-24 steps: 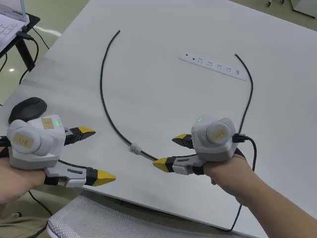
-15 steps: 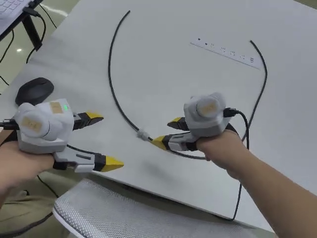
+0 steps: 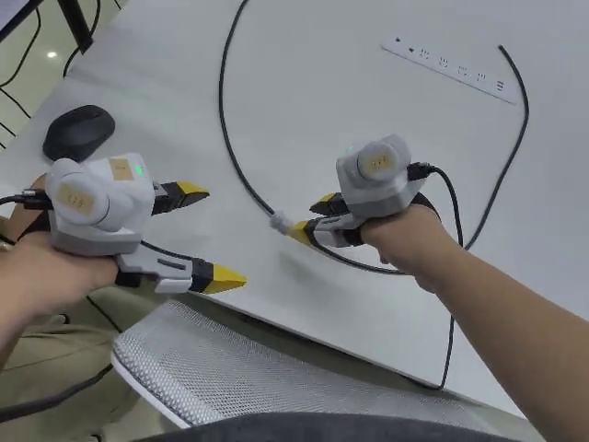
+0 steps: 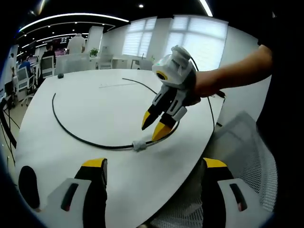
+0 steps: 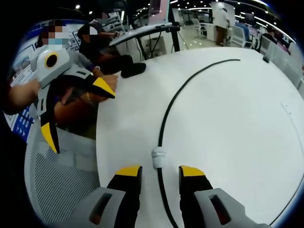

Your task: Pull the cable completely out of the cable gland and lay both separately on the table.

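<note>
Right gripper (image 3: 311,215), jaws narrowly parted and empty, poised over cable (image 3: 225,138), cable gland (image 3: 279,222) just ahead at 12 o'clock on surface (image 3: 368,92); left gripper (image 3: 213,234) wide open, empty; approach step, next probably pinching cable.

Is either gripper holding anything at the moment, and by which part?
Nothing is held; the right gripper, jaws open, straddles the cable beside the cable gland.

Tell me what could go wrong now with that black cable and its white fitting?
The right gripper straddles the cable right at the cable gland; closing there might pinch the gland too.
The left gripper is open and apart from the gland; a one-sided pull may just drag both off the table's near edge.
</note>
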Demonstrator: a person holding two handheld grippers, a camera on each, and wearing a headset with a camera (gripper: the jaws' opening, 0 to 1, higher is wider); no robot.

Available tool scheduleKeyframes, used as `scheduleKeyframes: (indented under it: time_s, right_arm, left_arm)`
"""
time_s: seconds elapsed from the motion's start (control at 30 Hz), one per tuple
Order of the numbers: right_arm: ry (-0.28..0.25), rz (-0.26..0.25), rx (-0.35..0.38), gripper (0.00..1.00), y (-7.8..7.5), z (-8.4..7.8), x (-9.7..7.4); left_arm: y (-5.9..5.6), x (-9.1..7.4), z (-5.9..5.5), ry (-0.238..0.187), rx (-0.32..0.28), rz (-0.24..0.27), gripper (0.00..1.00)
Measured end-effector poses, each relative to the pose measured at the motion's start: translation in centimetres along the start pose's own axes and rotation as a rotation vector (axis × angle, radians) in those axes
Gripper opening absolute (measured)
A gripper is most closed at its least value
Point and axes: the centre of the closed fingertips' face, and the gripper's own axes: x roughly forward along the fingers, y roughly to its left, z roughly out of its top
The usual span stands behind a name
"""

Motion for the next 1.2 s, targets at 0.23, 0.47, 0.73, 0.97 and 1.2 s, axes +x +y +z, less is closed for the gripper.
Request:
scheduleKeyframes:
  time_s: [0.23,0.47,0.73,0.97,1.2]
  right_arm:
    - [0.029,0.014,0.013,0.22,0.2,-0.2,1.4]
    - [0.051,0.027,-0.002,0.18,0.6,-0.4,2.1]
    - [0.069,0.028,-0.02,0.11,0.9,-0.6,2.3]
    - [0.068,0.023,-0.025,0.08,0.9,-0.4,2.4]
    - [0.086,-0.004,-0.069,0.07,0.9,-0.6,2.3]
  left_arm:
    - [0.1,0.0,-0.2,0.006,-0.008,-0.005,0.81]
    - [0.3,0.0,-0.4,0.004,-0.022,-0.005,0.81]
    - [0.5,0.0,-0.7,0.01,-0.03,-0.005,0.8]
    - [0.3,0.2,-0.9,0.015,-0.035,-0.011,0.79]
    - [0.0,0.3,-0.9,0.016,-0.034,-0.019,0.79]
